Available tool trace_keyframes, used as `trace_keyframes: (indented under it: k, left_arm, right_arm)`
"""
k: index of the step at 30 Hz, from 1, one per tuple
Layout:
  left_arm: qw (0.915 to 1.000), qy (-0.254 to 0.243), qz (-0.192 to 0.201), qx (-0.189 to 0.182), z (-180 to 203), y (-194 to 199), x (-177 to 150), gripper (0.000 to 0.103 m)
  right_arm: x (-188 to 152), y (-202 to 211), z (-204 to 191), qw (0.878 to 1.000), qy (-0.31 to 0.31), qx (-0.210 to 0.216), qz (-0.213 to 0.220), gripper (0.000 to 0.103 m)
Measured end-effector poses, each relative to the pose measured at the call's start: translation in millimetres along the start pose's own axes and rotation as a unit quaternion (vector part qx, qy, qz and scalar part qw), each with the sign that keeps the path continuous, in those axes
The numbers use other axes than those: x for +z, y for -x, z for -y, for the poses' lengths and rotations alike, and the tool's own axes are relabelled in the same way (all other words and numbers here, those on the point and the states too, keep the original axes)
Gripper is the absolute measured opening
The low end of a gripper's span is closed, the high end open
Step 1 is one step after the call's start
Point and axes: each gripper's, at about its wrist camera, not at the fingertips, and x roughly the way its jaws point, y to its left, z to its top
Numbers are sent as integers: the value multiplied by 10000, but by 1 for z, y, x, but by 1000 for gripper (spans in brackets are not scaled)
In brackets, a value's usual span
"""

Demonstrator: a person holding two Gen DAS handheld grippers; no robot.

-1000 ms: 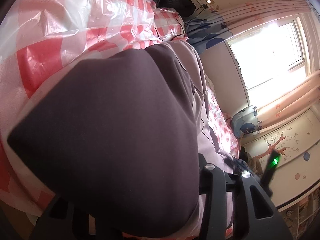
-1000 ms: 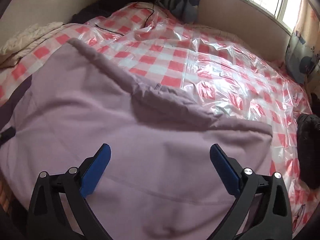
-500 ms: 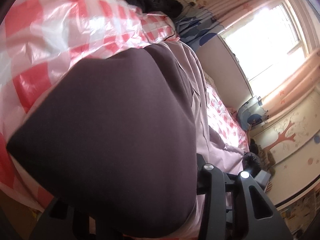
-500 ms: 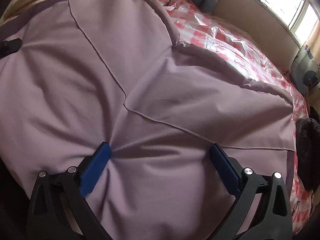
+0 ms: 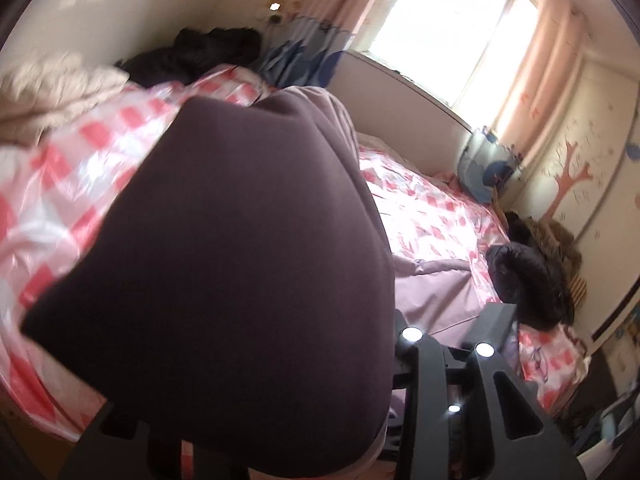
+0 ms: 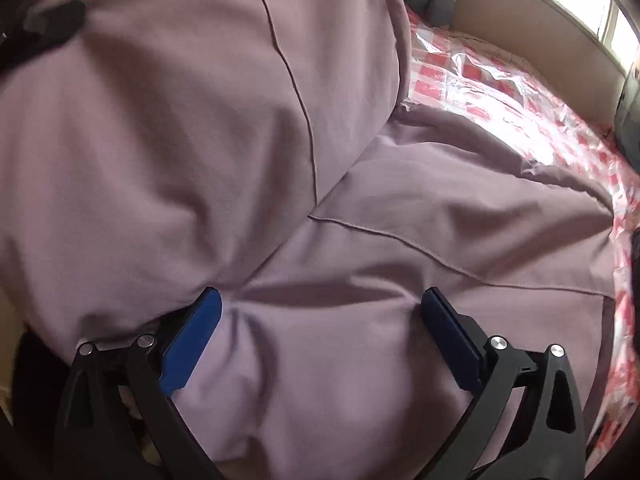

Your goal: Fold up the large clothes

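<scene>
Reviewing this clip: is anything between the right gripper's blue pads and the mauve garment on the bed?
Nothing visible. The right gripper stands wide open with its blue pads pressed straight into the mauve garment, and only that fabric bulges between them. The checked plastic sheet lies beyond the garment, not in the way.

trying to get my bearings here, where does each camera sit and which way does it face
Left wrist: sits on the left gripper, angled down across the bed toward the window; a fold of the mauve garment between its closing jaws hides one finger and most of the view.
Right wrist: sits on the right gripper, tilted steeply down at the garment, blue pads spread and pressed into the cloth.
Shared: the garment, the pink checked plastic sheet and the window wall.
</scene>
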Motion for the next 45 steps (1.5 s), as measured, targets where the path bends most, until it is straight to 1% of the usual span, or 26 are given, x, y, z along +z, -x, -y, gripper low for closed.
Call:
trace_keyframes:
  k: [2,5,8,10,12,14,15,17,19,20,23,24,25,26,28,29,31,32,33,34,36,38,40,42,43,45]
  left_arm:
    - [9995,-304,14,22,22,-1,5,39]
    - [9974,-717,40,36,59,-7,7,39]
    - [9921,-1254,88,-36,109,-20,2,39]
    - [9861,-1656,57,-127,148,-34,-9,39]
    - [9755,-2183,-59,-263,194,-57,-30,39]
    - [9600,-2764,-288,-347,236,-83,-59,39]
    - [9509,-3045,-411,-370,252,-96,-76,39]
    - [9230,-3802,-513,-281,285,-118,-118,39]
    - [8984,-4369,-423,-119,306,-125,-149,39]
    - [8883,-4572,-426,-57,313,-128,-159,39]
    - [8775,-4773,-467,-9,317,-131,-162,42]
    - [8753,-4812,-488,-17,313,-130,-162,44]
    - [8738,-4833,-534,-58,309,-127,-161,49]
    - [8717,-4862,-604,-126,304,-123,-160,52]
    - [8670,-4912,-786,-293,297,-110,-159,52]
    - [8677,-4871,-872,-474,289,-98,-152,53]
    - [8819,-4489,-1085,-942,268,-71,-131,55]
    - [8932,-4202,-1150,-1109,257,-61,-119,56]
    - [9130,-3708,-1166,-1238,237,-52,-99,59]
    - [9301,-3267,-1140,-1231,219,-48,-80,64]
    - [9599,-2320,-1118,-1103,175,-51,-48,64]
    - [9774,-1492,-1160,-949,132,-62,-25,64]
    - [9820,-1166,-1219,-846,109,-77,-17,64]
    - [9774,-1397,-1387,-770,115,-97,-21,64]
    - [9733,-1547,-1499,-793,127,-108,-34,66]
    - [9718,-1774,-1405,-661,135,-113,-42,71]
  right_arm:
    - [-13,30,30,9922,-639,968,459,97]
    - [-34,68,84,9649,-1548,1861,1017,97]
    - [-64,96,151,9107,-2505,2901,1541,97]
    - [-86,109,201,8786,-3135,3107,1821,97]
    - [-106,131,243,8616,-3531,2979,2103,97]
    - [-117,159,273,8542,-3726,2733,2385,97]
    - [-117,172,288,8539,-3764,2576,2506,97]
    - [-108,197,305,8658,-3666,2233,2573,97]
    - [-79,204,316,8943,-3419,1878,2194,97]
    - [-58,199,316,9128,-3242,1629,1873,97]
    - [-4,163,308,9553,-2600,1120,854,97]
    - [12,143,295,9648,-2392,942,550,97]
    - [25,123,286,9756,-2132,499,157,97]
    - [32,103,278,9834,-1801,5,-233,97]
    - [27,84,268,9852,-1597,-326,-528,97]
    - [23,80,268,9844,-1590,-452,-603,97]
    - [7,80,268,9810,-1523,-978,-695,97]
    - [-1,79,270,9770,-1473,-1312,-815,97]
    - [-11,71,273,9723,-1405,-1573,-1007,97]
    - [-30,65,278,9717,-1478,-1463,-1124,97]
    - [-47,64,286,9723,-1785,-1095,-1036,97]
    - [-48,81,282,9729,-1848,-1127,-809,97]
    - [-43,98,272,9759,-1741,-1147,-650,97]
    - [-34,114,263,9785,-1557,-1237,-549,97]
    - [-28,125,259,9788,-1524,-1310,-404,97]
    - [-12,148,256,9795,-1599,-1226,67,97]
